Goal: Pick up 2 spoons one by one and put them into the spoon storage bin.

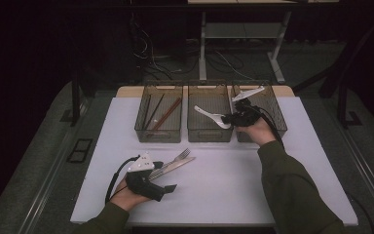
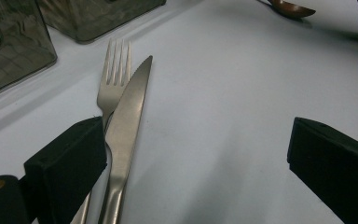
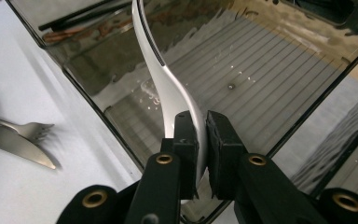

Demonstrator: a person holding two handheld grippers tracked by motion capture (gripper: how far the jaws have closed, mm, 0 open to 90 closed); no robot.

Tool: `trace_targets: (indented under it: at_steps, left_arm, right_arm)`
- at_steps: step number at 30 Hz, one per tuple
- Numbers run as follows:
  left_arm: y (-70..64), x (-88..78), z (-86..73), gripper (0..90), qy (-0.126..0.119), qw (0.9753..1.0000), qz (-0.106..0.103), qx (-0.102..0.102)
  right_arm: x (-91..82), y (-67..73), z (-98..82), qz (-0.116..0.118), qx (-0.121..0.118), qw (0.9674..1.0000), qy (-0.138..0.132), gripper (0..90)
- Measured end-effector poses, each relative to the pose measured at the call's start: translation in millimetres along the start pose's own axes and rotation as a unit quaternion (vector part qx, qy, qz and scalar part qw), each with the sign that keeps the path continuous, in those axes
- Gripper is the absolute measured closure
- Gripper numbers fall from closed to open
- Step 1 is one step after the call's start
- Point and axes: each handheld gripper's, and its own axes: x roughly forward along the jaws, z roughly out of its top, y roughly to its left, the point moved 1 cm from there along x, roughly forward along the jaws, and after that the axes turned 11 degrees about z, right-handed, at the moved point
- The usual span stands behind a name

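My right gripper (image 1: 230, 118) (image 3: 202, 135) is shut on the handle of a white ceramic spoon (image 1: 208, 115) (image 3: 165, 74). It holds the spoon over the middle smoky-plastic bin (image 1: 209, 138) (image 3: 265, 70), bowl end pointing left in the high view. A steel fork (image 1: 180, 155) (image 2: 114, 74) and knife (image 1: 176, 165) (image 2: 129, 112) lie side by side on the white table near the front left. My left gripper (image 1: 164, 176) (image 2: 196, 154) rests low on the table with its jaws wide apart. One jaw sits against the fork and knife handles; nothing is gripped.
Three bins stand in a row at the back. The left bin (image 1: 158, 137) holds dark and brown chopsticks (image 1: 161, 113), and the right bin (image 1: 275, 118) lies behind the right hand. A brown spoon (image 2: 291, 8) lies far off on the table.
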Motion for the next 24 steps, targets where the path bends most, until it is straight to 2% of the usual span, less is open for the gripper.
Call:
trace_targets:
  at_steps: [6, 11, 15, 24]
  left_arm:
    - [0.1, -0.1, -0.1, 3.7, 0.001, 1.0, 0.0, 0.0]
    - [0.1, 0.0, -0.3, 3.7, 0.001, 1.0, 0.0, -0.002]
    - [-0.1, 0.0, -0.5, 3.7, 0.003, 1.0, -0.001, 0.0]
    - [0.0, -0.2, -0.6, 3.7, 0.004, 1.0, -0.001, -0.001]
  right_arm:
    - [8.6, -1.7, -1.9, -0.007, -0.001, 0.9998, 0.018, 82.2]
    - [12.1, -1.0, -2.2, -0.002, 0.001, 0.9998, 0.021, 79.7]
    - [11.0, 0.1, -1.4, 0.001, -0.001, 1.0, 0.008, 73.6]
    - [-2.9, 3.6, 1.0, 0.021, 0.013, 0.9991, -0.036, 61.8]
